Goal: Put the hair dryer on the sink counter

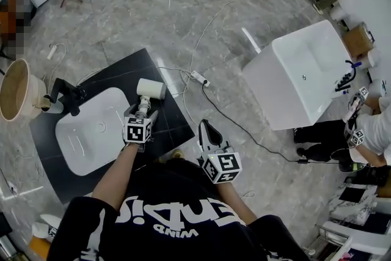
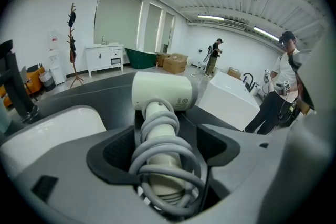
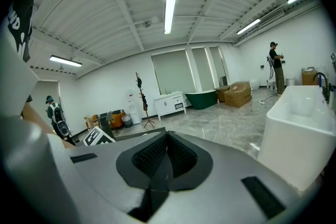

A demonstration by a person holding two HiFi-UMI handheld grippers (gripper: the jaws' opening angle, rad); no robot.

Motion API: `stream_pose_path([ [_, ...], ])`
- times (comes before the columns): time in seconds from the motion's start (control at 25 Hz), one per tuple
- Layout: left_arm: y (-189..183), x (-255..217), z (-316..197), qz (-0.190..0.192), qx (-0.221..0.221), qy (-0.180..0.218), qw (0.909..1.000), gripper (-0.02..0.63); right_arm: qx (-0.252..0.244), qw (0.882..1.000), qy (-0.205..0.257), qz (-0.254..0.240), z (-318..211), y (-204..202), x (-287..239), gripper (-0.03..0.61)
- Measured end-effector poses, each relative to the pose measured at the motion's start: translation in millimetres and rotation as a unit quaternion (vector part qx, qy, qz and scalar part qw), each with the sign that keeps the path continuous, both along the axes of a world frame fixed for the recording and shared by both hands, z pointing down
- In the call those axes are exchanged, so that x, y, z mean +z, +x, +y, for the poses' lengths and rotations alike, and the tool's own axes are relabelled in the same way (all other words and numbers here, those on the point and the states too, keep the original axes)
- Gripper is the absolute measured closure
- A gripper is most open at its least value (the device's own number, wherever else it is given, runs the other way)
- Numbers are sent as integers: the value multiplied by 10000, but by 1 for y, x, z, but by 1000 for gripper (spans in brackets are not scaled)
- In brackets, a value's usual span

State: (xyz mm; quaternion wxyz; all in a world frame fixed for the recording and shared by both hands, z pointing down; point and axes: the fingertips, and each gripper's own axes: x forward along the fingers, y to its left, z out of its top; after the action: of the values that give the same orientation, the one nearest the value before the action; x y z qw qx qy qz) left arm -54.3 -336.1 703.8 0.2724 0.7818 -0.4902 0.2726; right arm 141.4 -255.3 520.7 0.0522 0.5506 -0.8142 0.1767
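The white hair dryer (image 1: 149, 89) lies on the black sink counter (image 1: 168, 110), just right of the white basin (image 1: 91, 131). Its grey cord is coiled round the handle. My left gripper (image 1: 142, 110) is over the handle with its jaws spread wide. In the left gripper view the hair dryer (image 2: 163, 93) has its handle between the jaws of the left gripper (image 2: 165, 152), with dark gaps at both pads. My right gripper (image 1: 206, 130) hangs off the counter's right side, jaws together and empty. In the right gripper view the right gripper (image 3: 167, 139) has its pads meeting.
A black faucet (image 1: 66, 96) stands at the basin's far left, beside a round wooden bowl (image 1: 18, 90). A white bathtub (image 1: 305, 79) sits to the right, with a person (image 1: 366, 131) next to it. A power strip (image 1: 199, 77) and its cables run across the floor between.
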Motion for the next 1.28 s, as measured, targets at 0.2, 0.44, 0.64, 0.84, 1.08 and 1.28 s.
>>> stream_pose_path([
  [0.2,-2,-10,3,-25,28,147,9999,249,-70,10000,12,-29,3,-4,2,555],
  [0.44,-1,-45,0,-6,135,490,9987,249,-152,9999,64,-37,4,-9,-1,555],
  [0.64,-3,-89,0,133,168,827,9963,249,-180,9998,86,-39,3,-10,-1,555],
  [0.84,-7,-136,10,276,253,1168,9925,249,-241,9996,152,-55,2,-14,-8,555],
  [1.08,-9,-182,32,598,337,1498,9863,249,-355,9990,264,-71,3,-22,-18,555],
  [1.28,-10,-208,52,801,338,1708,9815,249,-366,9988,317,-70,3,-25,-23,555],
])
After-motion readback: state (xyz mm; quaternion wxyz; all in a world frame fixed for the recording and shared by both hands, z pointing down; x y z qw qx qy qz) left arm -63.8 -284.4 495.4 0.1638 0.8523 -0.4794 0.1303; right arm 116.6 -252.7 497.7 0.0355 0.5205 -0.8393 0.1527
